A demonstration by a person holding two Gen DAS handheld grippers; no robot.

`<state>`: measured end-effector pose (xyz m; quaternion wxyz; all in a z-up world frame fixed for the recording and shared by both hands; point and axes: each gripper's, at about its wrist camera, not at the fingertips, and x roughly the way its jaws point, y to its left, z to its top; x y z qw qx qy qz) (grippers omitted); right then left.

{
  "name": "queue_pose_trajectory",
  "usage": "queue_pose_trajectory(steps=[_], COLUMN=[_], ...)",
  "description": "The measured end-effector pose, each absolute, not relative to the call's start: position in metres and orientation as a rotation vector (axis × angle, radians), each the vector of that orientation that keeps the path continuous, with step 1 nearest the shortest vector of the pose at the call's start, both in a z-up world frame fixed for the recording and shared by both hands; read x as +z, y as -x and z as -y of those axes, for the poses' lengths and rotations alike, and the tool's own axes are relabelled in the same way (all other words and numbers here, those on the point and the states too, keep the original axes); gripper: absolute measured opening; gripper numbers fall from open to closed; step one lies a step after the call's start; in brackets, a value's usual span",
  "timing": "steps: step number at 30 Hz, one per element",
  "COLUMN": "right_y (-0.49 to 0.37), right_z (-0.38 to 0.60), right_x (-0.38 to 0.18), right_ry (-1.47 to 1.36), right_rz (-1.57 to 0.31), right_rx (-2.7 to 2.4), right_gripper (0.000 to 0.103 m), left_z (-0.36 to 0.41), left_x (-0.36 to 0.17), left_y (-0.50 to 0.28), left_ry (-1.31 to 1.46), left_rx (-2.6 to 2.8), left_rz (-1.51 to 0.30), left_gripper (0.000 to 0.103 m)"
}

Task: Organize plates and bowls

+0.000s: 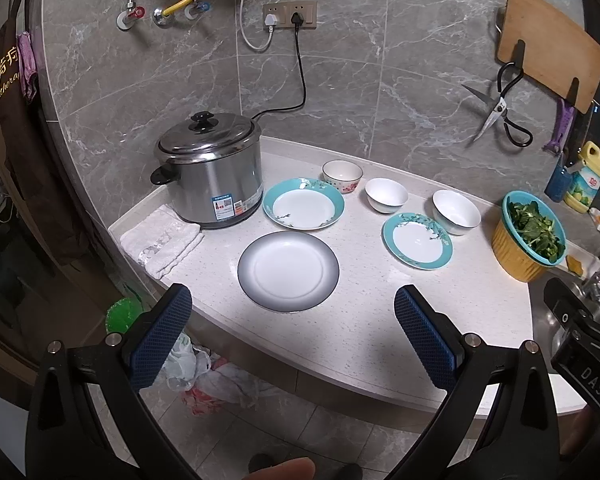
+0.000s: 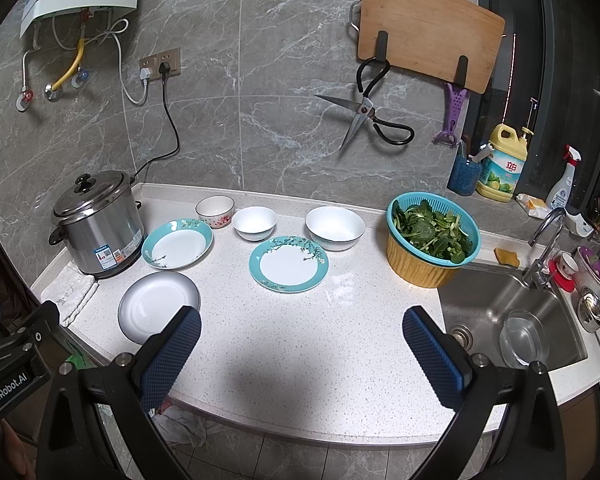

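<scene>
Left gripper (image 1: 292,336) and right gripper (image 2: 300,346) spread wide and empty at frame bottom, three plates (image 1: 288,271) and three bowls (image 1: 386,195) scattered mid-frame on the white tabletop (image 2: 284,344), steel cooker (image 1: 208,176) left.

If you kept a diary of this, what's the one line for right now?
stage: not started | left tongs: open, empty | right tongs: open, empty | plates, bowls: unstacked on counter

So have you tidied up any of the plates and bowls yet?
Not yet. Nothing is stacked: the grey-rimmed plate, two teal plates and three bowls all sit apart on the counter. Nothing is in hand either; the left gripper and right gripper hover with jaws wide open. All the stacking is left.
</scene>
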<state>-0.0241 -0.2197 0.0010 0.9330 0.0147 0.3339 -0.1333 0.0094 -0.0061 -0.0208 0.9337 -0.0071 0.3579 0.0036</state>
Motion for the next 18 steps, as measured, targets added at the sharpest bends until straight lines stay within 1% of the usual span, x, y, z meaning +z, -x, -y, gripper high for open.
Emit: queue_pose_trajectory(steps=[16,18], right_y=[0.027,0.021], right_z=[0.220,0.226], right_x=[0.003,-0.013], right_ry=[-0.032,-0.035], right_rz=[-0.694,-0.703], right_rx=[-0.277,-0.280], right_gripper=[0.103,0.103], left_z=[0.004,0.004], left_x=[-0.025,-0.030], left_y=[-0.004,-0.006], left_ry=[0.020,0.018], left_rx=[-0.003,-0.006], left_rz=[-0.741,-0.751], left_gripper=[0.103,0.103])
